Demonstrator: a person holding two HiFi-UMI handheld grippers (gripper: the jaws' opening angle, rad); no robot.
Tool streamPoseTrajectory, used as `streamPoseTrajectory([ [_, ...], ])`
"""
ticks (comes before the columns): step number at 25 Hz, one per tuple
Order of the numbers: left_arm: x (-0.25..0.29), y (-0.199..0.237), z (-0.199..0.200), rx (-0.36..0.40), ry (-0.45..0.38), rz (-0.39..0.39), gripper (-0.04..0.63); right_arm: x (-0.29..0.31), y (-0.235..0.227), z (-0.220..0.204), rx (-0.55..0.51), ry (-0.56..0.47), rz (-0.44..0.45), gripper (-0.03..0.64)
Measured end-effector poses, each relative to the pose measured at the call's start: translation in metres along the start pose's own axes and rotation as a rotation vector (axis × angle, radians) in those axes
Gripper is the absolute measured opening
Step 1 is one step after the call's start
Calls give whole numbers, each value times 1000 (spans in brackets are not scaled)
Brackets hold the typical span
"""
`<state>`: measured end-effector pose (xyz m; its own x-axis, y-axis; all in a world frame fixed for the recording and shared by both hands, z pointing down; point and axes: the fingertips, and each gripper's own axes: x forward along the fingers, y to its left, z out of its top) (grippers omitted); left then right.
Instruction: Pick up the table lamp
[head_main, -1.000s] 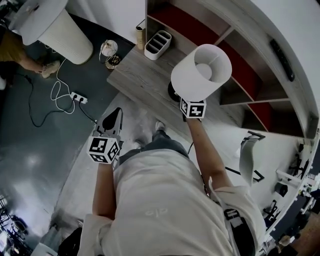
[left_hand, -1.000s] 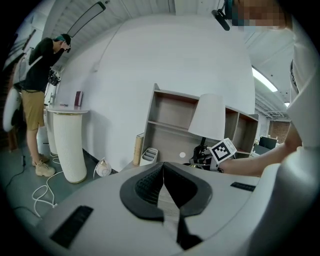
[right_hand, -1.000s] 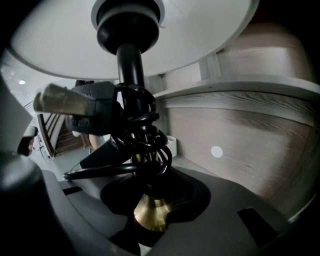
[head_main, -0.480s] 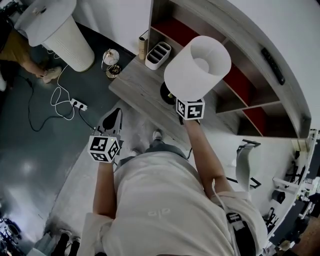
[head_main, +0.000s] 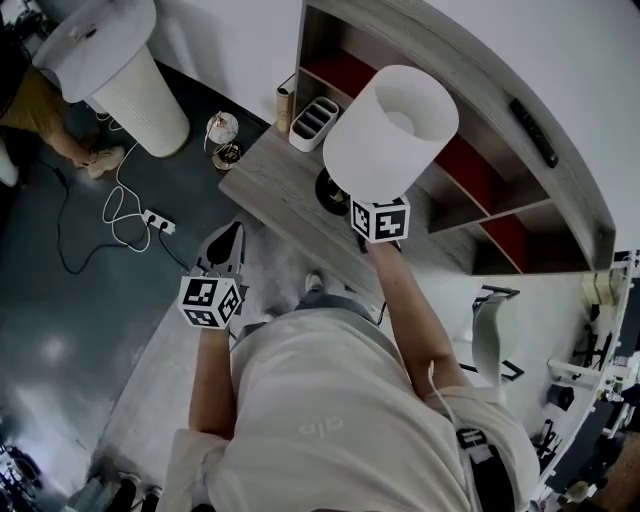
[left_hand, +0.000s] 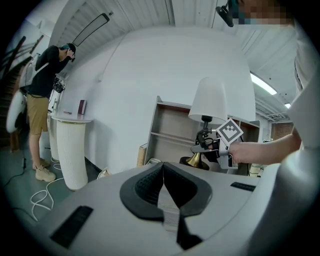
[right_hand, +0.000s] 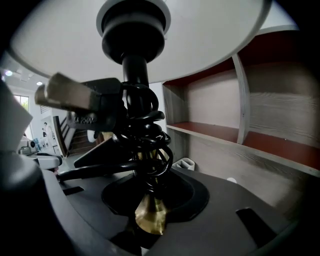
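The table lamp has a white shade (head_main: 392, 125), a black cord coiled round its stem (right_hand: 142, 130) and a brass foot (right_hand: 150, 212) on a dark round base (head_main: 328, 190). My right gripper (head_main: 372, 205) is shut on the stem just under the shade and holds the lamp up over the wooden top (head_main: 275, 165). Its jaws have just been closing, with the stem between them. The left gripper view shows the lamp (left_hand: 212, 100) upright in that gripper (left_hand: 210, 147). My left gripper (head_main: 226, 240) hangs to the left over the floor, shut and empty (left_hand: 162, 170).
A shelf unit with red back panels (head_main: 470, 160) rises behind the wooden top. On the top stand a white divided tray (head_main: 312, 118) and a small book. A white ribbed pedestal (head_main: 130, 75), a lantern (head_main: 222, 130), a power strip (head_main: 157, 220) and a person (head_main: 40, 100) are at left.
My right gripper has lifted the lamp higher; the shade looks larger and has shifted a little left in the head view. The left gripper has hardly moved.
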<state>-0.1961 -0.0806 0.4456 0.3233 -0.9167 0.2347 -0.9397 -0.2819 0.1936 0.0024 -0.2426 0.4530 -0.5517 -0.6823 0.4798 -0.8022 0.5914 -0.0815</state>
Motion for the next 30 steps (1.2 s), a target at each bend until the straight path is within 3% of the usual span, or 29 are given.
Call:
streamPoseTrajectory([
  [30, 16, 0, -1, 1, 14, -28, 17, -3, -19, 2, 12, -40, -44, 104],
])
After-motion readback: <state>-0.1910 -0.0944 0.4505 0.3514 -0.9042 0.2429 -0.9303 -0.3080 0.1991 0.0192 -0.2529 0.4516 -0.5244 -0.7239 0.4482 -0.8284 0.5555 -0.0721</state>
